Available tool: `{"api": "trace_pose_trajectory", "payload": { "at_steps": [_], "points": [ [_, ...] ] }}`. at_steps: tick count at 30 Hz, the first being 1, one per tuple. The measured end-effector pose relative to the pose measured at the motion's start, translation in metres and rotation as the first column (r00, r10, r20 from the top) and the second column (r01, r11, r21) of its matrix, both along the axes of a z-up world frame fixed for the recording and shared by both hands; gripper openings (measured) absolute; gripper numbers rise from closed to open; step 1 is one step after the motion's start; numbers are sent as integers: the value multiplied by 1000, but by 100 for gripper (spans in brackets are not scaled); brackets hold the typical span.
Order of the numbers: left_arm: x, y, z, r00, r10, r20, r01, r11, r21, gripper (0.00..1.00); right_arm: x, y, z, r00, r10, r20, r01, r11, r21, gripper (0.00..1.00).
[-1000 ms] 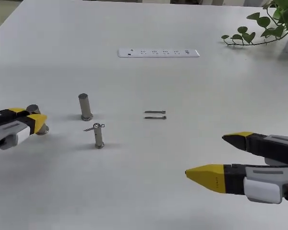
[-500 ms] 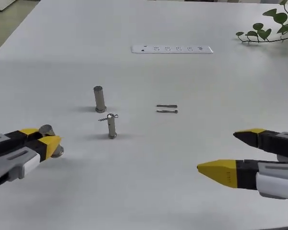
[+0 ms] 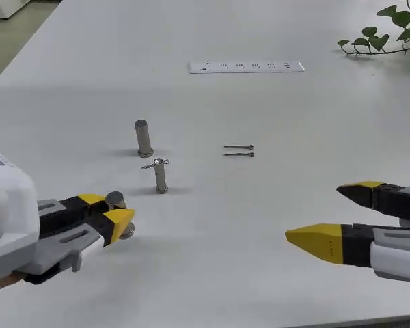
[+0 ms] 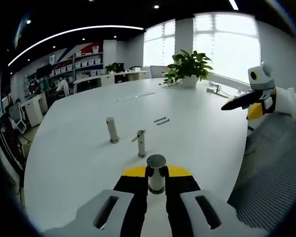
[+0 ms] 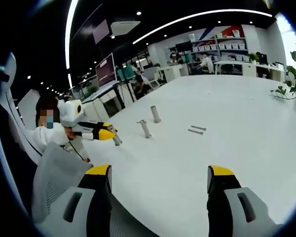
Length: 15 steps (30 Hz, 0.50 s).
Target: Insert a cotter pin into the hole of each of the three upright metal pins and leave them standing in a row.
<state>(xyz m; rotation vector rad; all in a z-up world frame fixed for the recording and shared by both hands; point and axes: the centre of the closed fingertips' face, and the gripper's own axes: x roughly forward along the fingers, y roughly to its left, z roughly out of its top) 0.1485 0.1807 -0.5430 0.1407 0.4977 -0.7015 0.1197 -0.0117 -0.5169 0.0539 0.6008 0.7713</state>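
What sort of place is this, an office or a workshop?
Most likely an open-plan office: a long white table with a power strip, a potted plant by big windows, and stocked shelves behind.

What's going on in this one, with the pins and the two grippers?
A person works with two handheld grippers at a white table. The left gripper is shut on a metal pin. Two more stand ahead of it: a bare pin and a fitted pin with a cotter pin through its hole. Two loose cotter pins lie to their right in the head view. The right gripper is open and holds nothing.
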Motion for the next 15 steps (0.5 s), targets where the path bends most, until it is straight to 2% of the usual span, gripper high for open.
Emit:
{"api": "trace_pose_trajectory", "payload": {
  "at_steps": [2,5,8,10,13,15],
  "points": [
    [2,-9,1,999,-43,1,43,999,2,9,-1,0,-1,1000,3,-5,-3,1000,3,77],
    [6,-20,1,994,-105,5,105,994,38,9,-2,1,-4,1000,17,-14,-17,1000,-1,77],
    [10,-28,1,990,-140,10,139,989,58,9,-2,0,-4,1000,15,-15,-15,1000,1,77],
    [14,-32,-2,990,-142,-4,142,988,61,9,-2,0,-3,1000,12,-16,-12,1000,6,77],
    [17,-38,-6,987,-160,-5,159,983,90,9,-2,-1,-4,1000,7,-19,-7,1000,3,77],
    [19,-41,-9,987,-160,-12,160,983,89,9,-2,-2,-4,1000,5,-21,-5,1000,6,77]
  ]
}}
